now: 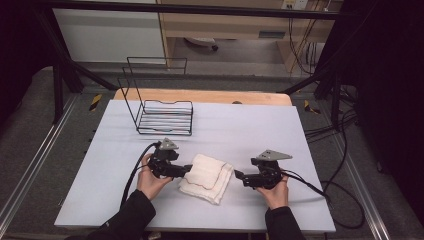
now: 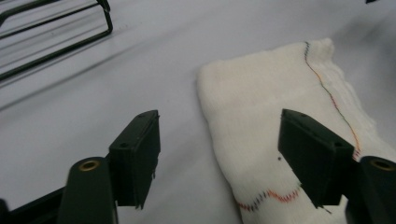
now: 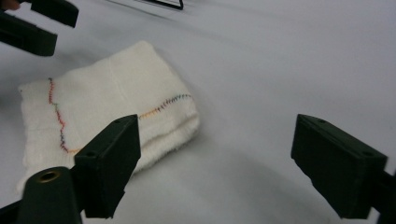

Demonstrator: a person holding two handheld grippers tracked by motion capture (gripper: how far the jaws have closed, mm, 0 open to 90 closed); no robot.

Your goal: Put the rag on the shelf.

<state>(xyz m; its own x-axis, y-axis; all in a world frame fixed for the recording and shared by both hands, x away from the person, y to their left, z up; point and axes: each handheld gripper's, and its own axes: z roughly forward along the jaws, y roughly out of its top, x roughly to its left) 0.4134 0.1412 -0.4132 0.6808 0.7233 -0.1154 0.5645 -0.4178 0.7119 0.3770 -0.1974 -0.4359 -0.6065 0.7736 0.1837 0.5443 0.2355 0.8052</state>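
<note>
A folded white cloth [image 1: 207,176] with a coloured stitched hem lies on the white table mat [image 1: 240,130], near its front middle. My left gripper [image 1: 188,170] sits at the cloth's left edge, held by a hand. In the left gripper view this gripper [image 2: 224,158] is open, its right jaw over the cloth [image 2: 261,102] and its left jaw over bare mat. My right gripper [image 1: 237,175] is just right of the cloth, apart from it. It [image 3: 224,163] stands open with only mat between the jaws, and the cloth [image 3: 107,102] lies ahead to the left.
A black wire rack [image 1: 162,112] stands on the mat at the back left, also visible as the rack [image 2: 56,42] in the left gripper view. Black cables [image 1: 340,200] trail off the mat's right side. The left gripper's jaws [image 3: 37,23] show beyond the cloth.
</note>
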